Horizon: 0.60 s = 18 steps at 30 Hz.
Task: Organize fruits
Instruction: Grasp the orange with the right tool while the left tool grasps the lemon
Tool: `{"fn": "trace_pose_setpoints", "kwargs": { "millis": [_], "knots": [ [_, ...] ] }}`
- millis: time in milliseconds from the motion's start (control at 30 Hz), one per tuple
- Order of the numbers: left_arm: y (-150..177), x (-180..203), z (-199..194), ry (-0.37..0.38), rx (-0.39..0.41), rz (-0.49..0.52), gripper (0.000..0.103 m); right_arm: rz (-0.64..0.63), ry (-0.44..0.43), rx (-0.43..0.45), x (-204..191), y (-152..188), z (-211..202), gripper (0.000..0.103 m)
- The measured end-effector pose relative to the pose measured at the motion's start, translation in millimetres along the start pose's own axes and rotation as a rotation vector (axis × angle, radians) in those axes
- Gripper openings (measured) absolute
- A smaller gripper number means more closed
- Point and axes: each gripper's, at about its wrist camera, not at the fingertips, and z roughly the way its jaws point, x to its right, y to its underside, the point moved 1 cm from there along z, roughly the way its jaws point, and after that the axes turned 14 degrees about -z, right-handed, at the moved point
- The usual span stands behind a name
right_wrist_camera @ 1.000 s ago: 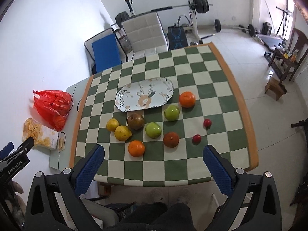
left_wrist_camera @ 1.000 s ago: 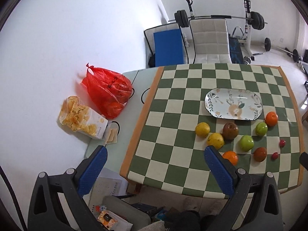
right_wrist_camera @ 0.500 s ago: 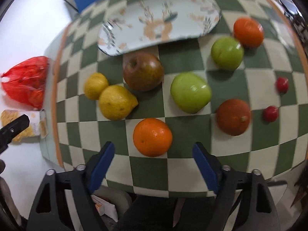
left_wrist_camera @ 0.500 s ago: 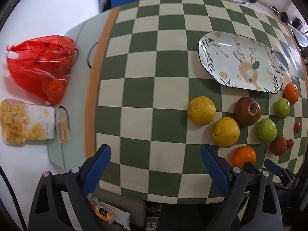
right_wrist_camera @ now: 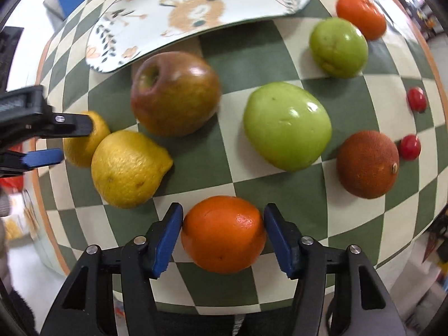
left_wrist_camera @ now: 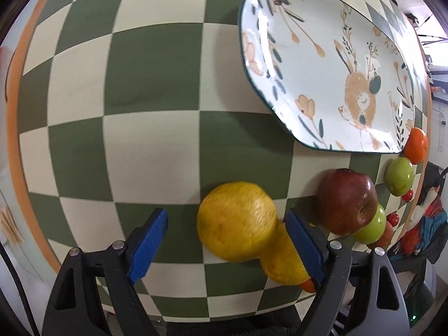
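My left gripper [left_wrist_camera: 226, 240] is open around a round yellow fruit [left_wrist_camera: 238, 221] on the checked cloth; the right pad sits between it and a lemon [left_wrist_camera: 282, 263]. My right gripper [right_wrist_camera: 222, 235] is open with its blue pads on either side of an orange [right_wrist_camera: 224, 233], close to or touching its skin. The left gripper also shows in the right wrist view [right_wrist_camera: 70, 140], at the round yellow fruit [right_wrist_camera: 84, 145]. The flower-and-deer plate [left_wrist_camera: 322, 61] lies empty beyond the fruits.
Around the plate [right_wrist_camera: 196, 8] lie a red-brown apple [right_wrist_camera: 173, 92], a lemon [right_wrist_camera: 126, 168], two green apples [right_wrist_camera: 285, 126] [right_wrist_camera: 338, 47], a brown round fruit [right_wrist_camera: 366, 165], a second orange [right_wrist_camera: 361, 14] and two small red fruits [right_wrist_camera: 410, 147] [right_wrist_camera: 417, 99]. The table's orange edge [left_wrist_camera: 14, 112] runs left.
Both grippers have dropped from high above the table down to the fruits. The left has come around the round yellow fruit, the right around the near orange, narrowing its jaws.
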Motion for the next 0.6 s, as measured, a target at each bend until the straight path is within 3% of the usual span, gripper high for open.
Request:
{"fn": "trace_pose_setpoints", "kwargs": {
  "millis": [133,300,467,600],
  "knots": [
    [0.7,10.3,5.0,0.001,-0.006,0.039,0.057,-0.005,0.001,-0.014,-6.1,-0.5,4.1,0.063],
    [5.5,23.3,13.4,-0.043,0.027,0.100,0.057,0.012,-0.033,-0.053,5.0,-6.6,5.4,0.067],
    [3.5,24.4,17.3,-0.018,0.028,0.061,0.056,0.062,-0.079,-0.105,19.1,-6.5,11.1,0.071],
    [8.0,32.2,13.1,-0.038,0.065,0.091,0.056,0.056,-0.087,-0.113,19.1,-5.1,13.7,0.071]
  ]
}}
